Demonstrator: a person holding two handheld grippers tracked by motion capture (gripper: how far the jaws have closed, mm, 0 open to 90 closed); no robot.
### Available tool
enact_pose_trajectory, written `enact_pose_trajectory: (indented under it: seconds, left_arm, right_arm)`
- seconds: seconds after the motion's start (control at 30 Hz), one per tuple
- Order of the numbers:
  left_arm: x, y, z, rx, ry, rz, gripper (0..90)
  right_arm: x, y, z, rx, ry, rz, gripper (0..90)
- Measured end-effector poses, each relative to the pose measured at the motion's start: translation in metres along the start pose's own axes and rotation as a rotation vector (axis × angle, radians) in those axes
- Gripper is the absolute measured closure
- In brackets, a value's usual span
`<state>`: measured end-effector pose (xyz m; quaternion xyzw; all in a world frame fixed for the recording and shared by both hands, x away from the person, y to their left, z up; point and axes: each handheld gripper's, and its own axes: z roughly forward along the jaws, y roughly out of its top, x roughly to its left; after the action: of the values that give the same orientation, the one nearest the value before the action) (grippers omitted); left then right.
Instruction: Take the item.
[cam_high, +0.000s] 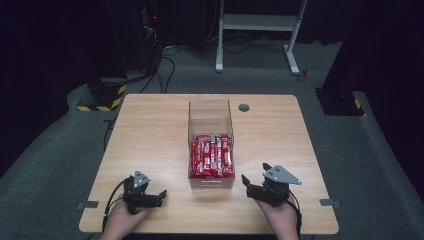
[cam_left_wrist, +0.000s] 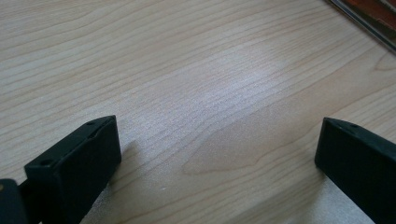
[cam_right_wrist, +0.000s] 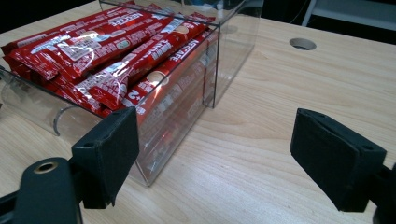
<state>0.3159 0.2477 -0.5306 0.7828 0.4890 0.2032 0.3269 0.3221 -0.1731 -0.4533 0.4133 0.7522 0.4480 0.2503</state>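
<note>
1. The clear box (cam_high: 210, 120) stands in the middle of the counter (cam_high: 150, 130); red sachets (cam_high: 212, 155) fill its near half.
2. The left tongs (cam_high: 161, 196) and the right tongs (cam_high: 254, 181) rest near the box, both wide open and empty.
3. I think the glossy sachets can slip from the pads, and a low approach can push the light box.

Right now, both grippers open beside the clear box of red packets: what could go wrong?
1. The clear box has see-through walls, so the right gripper, close to its corner, might clip it.
2. The red packets are heaped to the rim and look glossy; a pinch may slip or drag neighbours out.
3. The left gripper hovers low over the table and could scrape.
</note>
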Motion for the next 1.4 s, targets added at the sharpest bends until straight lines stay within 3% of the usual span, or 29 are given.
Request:
enact_pose_trajectory:
  seconds: [0.43, 1.4]
  left_arm:
    - [0.0, 0.0, 0.0, 0.0, 0.0, 0.0, 0.6]
    - [0.0, 0.0, 0.0, 0.0, 0.0, 0.0, 0.6]
  right_arm:
    - [0.006, 0.013, 0.0, -0.013, 0.026, -0.008, 17.2]
    - [0.034, 0.034, 0.02, 0.005, 0.076, -0.031, 21.5]
